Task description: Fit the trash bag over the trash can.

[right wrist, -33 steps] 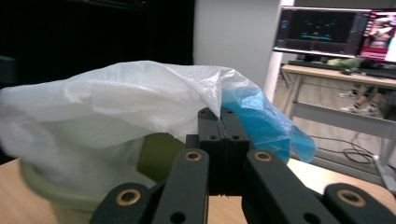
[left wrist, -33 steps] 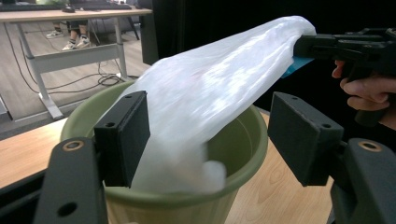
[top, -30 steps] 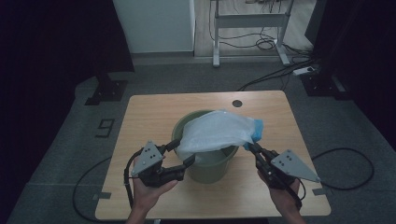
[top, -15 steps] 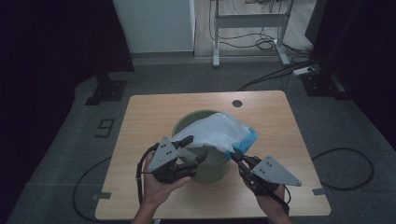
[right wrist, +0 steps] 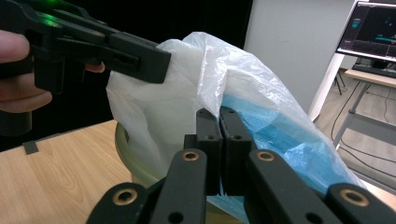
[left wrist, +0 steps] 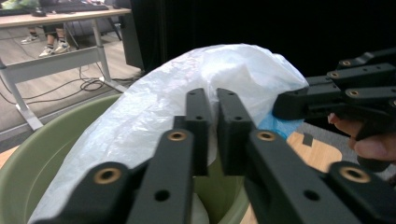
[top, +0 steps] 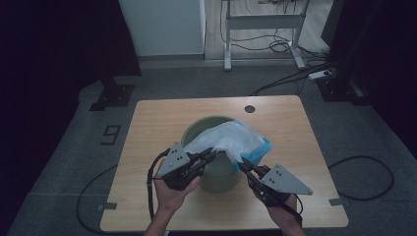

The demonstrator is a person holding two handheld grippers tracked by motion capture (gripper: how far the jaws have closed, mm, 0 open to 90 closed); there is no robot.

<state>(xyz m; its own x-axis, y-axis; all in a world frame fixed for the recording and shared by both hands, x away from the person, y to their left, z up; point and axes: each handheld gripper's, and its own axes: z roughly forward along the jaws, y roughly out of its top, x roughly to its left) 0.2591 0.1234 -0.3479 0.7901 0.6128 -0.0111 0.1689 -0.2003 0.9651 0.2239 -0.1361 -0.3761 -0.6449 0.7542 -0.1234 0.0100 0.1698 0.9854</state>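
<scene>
A pale green bin (top: 216, 174) stands mid-table with a white plastic bag (top: 231, 140), blue at its right edge, draped over its near rim. My left gripper (top: 212, 152) sits at the bin's near left. Its jaws have just been closing and now pinch the bag's film (left wrist: 233, 70) above the bin's rim (left wrist: 37, 158). At the bin's near right, my right gripper (top: 242, 164) has eased a trifle but its jaws (right wrist: 220, 116) still stand together on a fold of the bag (right wrist: 187, 93). Each gripper view shows the other gripper, right (left wrist: 289, 100) and left (right wrist: 159, 60), on the same bag.
The wooden table (top: 157, 118) has bare room on both sides of the bin and a round grommet (top: 250, 109) at the back. Cables lie on the floor around it. A white desk frame (top: 263, 24) and a white cabinet (top: 162, 24) stand beyond.
The bag has come down from above the bin onto its rim. Both hands have drawn in toward the bin's front, and the left gripper's jaws have shut on the film.
</scene>
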